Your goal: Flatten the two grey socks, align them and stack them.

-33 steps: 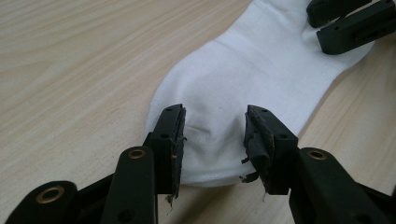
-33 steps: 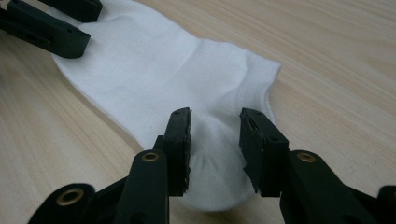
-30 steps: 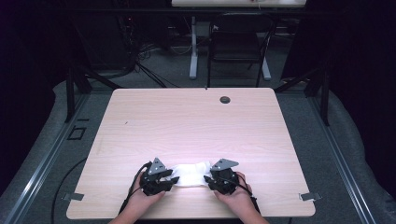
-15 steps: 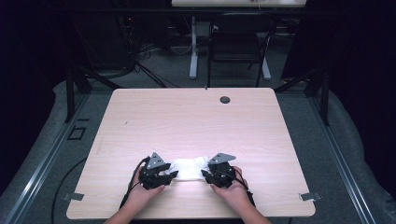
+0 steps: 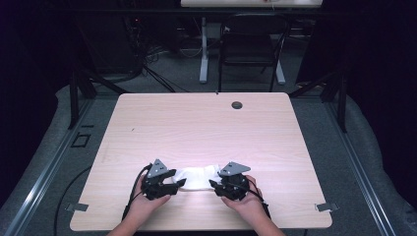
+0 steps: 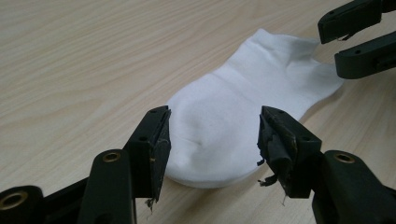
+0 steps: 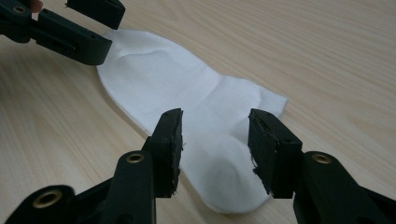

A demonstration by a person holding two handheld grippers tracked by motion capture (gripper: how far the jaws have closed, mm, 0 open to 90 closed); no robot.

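A white ankle sock [image 5: 198,177] lies flat on the light wooden table [image 5: 206,128], close to the front edge. My left gripper [image 5: 180,184] is at the sock's left end and my right gripper [image 5: 214,184] at its right end, facing each other. In the left gripper view the left gripper [image 6: 215,128] is open, its jaws standing either side of the sock's [image 6: 233,107] rounded near end without pinching it. The right gripper [image 7: 217,123] is open in the same way over the other end of the sock [image 7: 187,88]. Each view shows the opposite gripper [image 6: 359,39] [image 7: 70,28] at the far end.
A dark round grommet [image 5: 237,104] sits near the table's far edge. Beyond the table stand a black chair [image 5: 251,49] and a desk leg among floor cables. Metal brackets [image 5: 324,207] mark the front corners. A person's hands hold both grippers at the front edge.
Both grippers have shifted slightly, staying at the sock's two ends. The sock lies in the same place.
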